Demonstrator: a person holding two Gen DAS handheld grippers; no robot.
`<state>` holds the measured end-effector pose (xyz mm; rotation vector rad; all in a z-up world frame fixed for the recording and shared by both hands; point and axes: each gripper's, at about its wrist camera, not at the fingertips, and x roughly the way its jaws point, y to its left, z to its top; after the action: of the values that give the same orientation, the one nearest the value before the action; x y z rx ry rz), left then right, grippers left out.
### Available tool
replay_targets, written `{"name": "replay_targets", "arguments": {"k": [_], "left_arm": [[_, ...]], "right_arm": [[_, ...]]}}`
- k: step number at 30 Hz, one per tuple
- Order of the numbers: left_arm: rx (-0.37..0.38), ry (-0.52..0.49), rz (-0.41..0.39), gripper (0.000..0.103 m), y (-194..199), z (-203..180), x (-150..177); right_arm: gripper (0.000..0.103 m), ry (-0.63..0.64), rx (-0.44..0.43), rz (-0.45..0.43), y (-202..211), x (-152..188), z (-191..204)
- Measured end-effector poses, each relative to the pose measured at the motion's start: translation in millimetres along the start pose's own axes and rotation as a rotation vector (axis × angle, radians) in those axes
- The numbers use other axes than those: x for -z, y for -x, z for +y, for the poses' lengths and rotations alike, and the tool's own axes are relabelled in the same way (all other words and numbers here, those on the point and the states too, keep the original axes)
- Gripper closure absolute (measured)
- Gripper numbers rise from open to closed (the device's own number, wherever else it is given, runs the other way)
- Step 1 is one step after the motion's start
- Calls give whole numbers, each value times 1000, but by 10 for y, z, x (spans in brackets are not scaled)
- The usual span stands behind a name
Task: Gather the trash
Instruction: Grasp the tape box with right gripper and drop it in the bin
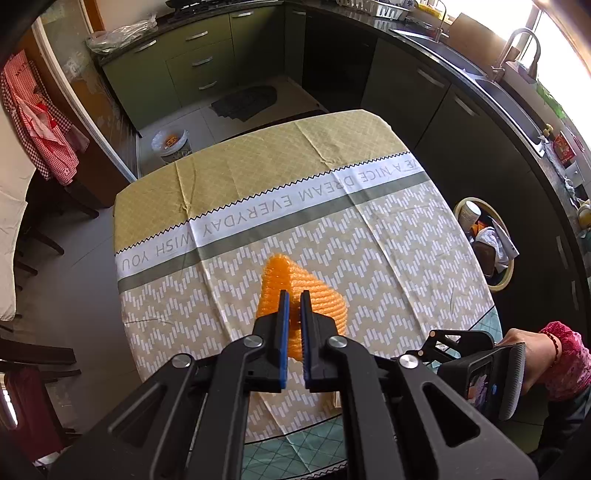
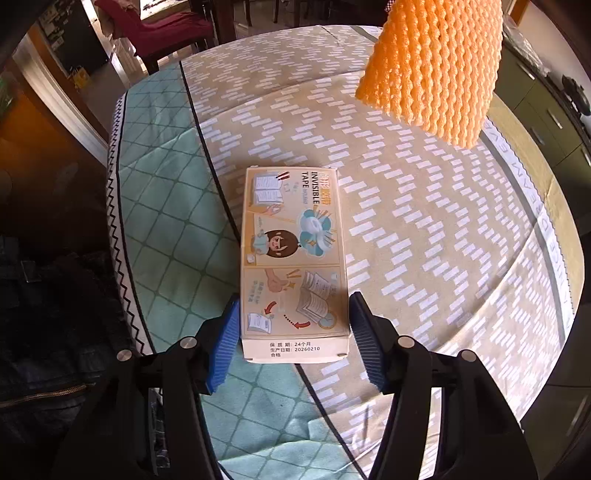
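My left gripper (image 1: 294, 301) is shut on an orange foam net (image 1: 319, 299) and holds it above the table; the net also hangs at the top right of the right wrist view (image 2: 432, 62). A cardboard invisible-tape box (image 2: 293, 266) lies on the tablecloth (image 2: 424, 221) near the table's front edge. My right gripper (image 2: 293, 317) is open, its blue fingers (image 2: 364, 339) on either side of the box's near end, with small gaps to the box. The right gripper also shows at the lower right of the left wrist view (image 1: 476, 365).
A round trash bin (image 1: 487, 243) with rubbish in it stands on the floor right of the table. A small white bucket (image 1: 170, 144) stands on the floor beyond the table. Kitchen cabinets (image 1: 199, 62) and a sink counter (image 1: 509, 107) ring the far side. Chairs (image 2: 173, 26) stand by the table.
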<state>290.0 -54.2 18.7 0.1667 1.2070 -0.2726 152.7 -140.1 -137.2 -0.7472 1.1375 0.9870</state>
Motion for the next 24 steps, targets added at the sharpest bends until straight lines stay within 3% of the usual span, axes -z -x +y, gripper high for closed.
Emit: {"name": "replay_targets", "arguments": {"k": [4,9,14,18,24], "left_arm": [[4,-2,1,97,1,-16,8],[16,-26,-8,97,29,-142,-24],[43,-68,-18,97,62,-392,-75],[64,-117,-20,97,70,-680,-113],[97,-199,-16,97,59,-1173,-163]], "right_arm": [[46,-49,6,-25,102,110,-36],[46,-190,71,-85,527,609,-323],[46,-476,253,-64,943,1526,-931],[46,-743,340,-20,1159,2338,-1479],[45,-1015,384,37,1089,3112,-1983]]}}
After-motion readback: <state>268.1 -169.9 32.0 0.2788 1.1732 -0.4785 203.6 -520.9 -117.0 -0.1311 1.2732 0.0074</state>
